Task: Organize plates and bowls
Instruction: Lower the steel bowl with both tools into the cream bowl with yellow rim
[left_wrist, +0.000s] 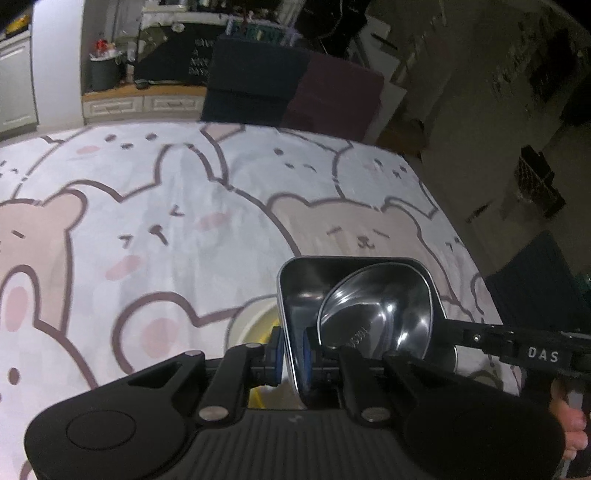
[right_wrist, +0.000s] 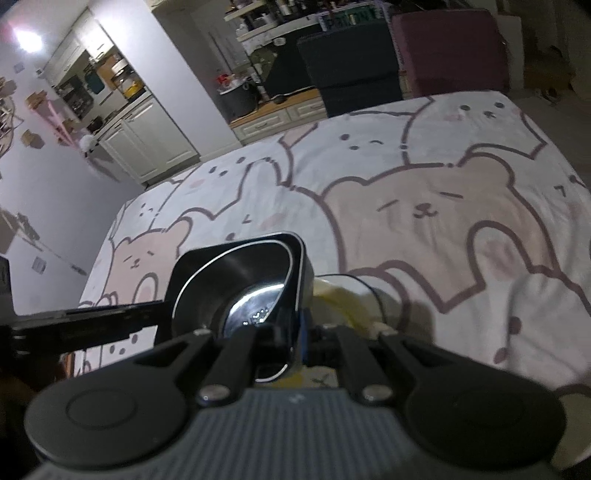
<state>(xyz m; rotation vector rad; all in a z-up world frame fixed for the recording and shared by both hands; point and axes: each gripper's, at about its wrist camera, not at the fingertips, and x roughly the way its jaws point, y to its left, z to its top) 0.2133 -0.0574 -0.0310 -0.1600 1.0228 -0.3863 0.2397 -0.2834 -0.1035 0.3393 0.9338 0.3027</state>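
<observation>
While the left wrist view looks down, the left gripper (left_wrist: 291, 352) sits low in the middle, its blue pads (left_wrist: 305, 354) pinching the left wall of a square steel tray (left_wrist: 295, 280). A round steel bowl (left_wrist: 373, 314) leans inside the tray, tipped up toward the right. At the right edge, the other tool's black arm reaches the tray, and a hand (left_wrist: 570, 428) shows in the lower right corner. A yellow-and-white bowl (left_wrist: 251, 317) peeks out just left of the tray, on the bear-print cloth (left_wrist: 147, 206).

From the right wrist view, the right gripper (right_wrist: 295, 339) is pressed tight on the tray's (right_wrist: 299, 266) right wall, low in the middle. This view shows the steel bowl's (right_wrist: 236, 280) shiny bottom better. The yellow-and-white bowl (right_wrist: 343, 291) now lies right of the tray. Only this view shows the white cabinets (right_wrist: 147, 136) at the upper left.
</observation>
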